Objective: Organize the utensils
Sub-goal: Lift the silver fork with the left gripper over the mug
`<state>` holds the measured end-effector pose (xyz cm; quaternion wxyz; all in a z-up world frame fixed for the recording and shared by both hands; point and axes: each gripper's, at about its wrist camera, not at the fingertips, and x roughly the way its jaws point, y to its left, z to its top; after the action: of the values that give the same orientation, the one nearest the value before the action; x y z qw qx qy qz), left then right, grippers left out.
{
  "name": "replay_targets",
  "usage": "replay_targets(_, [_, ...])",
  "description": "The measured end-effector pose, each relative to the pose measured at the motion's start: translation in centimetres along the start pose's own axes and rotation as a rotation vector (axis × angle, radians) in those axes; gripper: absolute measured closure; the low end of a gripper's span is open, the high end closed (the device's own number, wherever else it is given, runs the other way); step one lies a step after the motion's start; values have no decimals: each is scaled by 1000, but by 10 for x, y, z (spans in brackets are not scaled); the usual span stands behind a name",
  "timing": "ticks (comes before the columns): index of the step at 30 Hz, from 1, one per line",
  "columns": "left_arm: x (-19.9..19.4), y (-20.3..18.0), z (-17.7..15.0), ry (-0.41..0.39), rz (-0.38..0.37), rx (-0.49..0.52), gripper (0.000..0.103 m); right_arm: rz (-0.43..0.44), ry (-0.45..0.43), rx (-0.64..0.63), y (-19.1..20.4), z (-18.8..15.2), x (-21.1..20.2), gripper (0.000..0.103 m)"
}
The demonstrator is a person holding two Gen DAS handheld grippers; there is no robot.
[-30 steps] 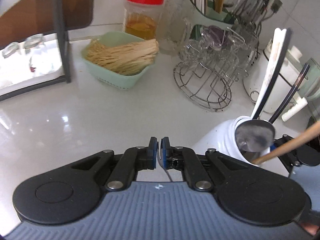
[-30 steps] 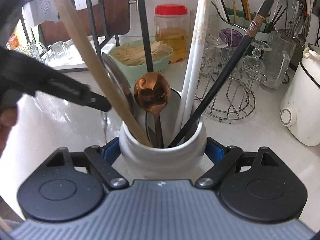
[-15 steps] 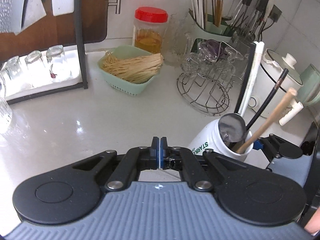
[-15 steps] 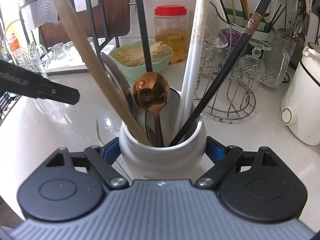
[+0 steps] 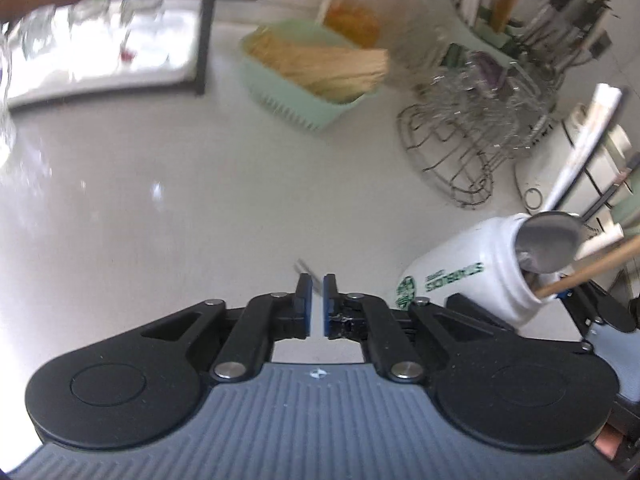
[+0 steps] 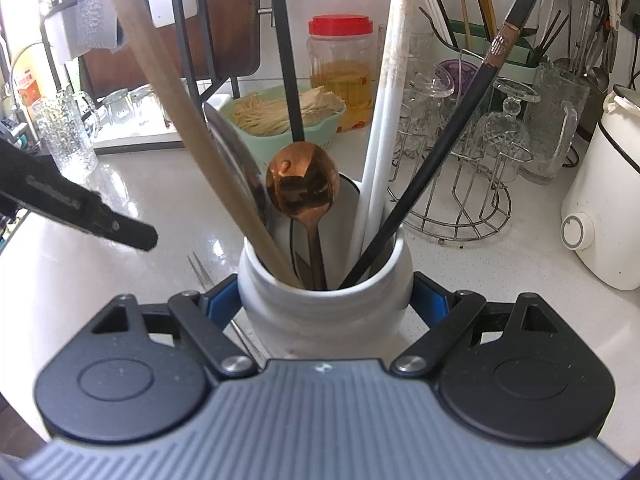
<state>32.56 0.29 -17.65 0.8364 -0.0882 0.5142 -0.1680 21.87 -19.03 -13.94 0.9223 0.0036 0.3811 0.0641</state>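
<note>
1. The right gripper (image 6: 326, 300) is spread wide around the white utensil jar (image 6: 324, 304), its blue pads (image 6: 224, 300) pressed to the jar's two sides, clamping it.
2. The left gripper (image 5: 318, 296) is parted by a narrow slit, with nothing between its pads; a thin metal fork (image 5: 302, 269) lies on the surface (image 5: 160, 208) just ahead of its tips, blurred in the left wrist view.
3. Half a second ago the left gripper's pads were pressed together; now they stand slightly apart, and that view has dropped lower and nearer the surface. The right gripper's grasp on the jar is unchanged.
4. In the right wrist view the fork (image 6: 204, 276) lies on the surface just left of the jar, running under the right gripper's left finger; the left gripper (image 6: 120, 228) hangs above and to the left of it.
5. The jar holds a copper spoon (image 6: 303, 184), a wooden handle (image 6: 192, 120), white chopsticks (image 6: 390, 100), a black chopstick (image 6: 444, 152) and a steel spoon (image 6: 236, 160).
6. Beyond stand a green basket (image 6: 324, 128), a red-lidded jar (image 6: 340, 64) and a wire glass rack (image 6: 460, 200).
</note>
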Motion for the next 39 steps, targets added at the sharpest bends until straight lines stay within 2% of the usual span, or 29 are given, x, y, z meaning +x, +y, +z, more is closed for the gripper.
replay_targets(2, [9,7,-2,19,-6,-44,78,-1,2,1,0,0,0,13])
replay_targets(5, [24,16,-4,43,-24,-131,70,-2,7,1,0,1,0,13])
replay_targets(7, [32,19,-3,43,-15,-169,70,-3,13,1,1,2,1,13])
replay_targets(9, [38,19,-2,31,-3,-162,70,-6,16,3,1,3,1,13])
replay_targets(17, [52,4,5,3,34,-36,70,-7,23,2,1,5,3,13])
replay_targets(22, [58,1,5,-3,41,-4,72,-1,25,-5,0,5,3,13])
replay_targets(29, [61,-5,3,-2,65,27,88,3,26,-15,0,4,3,13])
replay_targets(39, [45,-5,6,-9,59,33,96,5,25,-20,0,4,3,12])
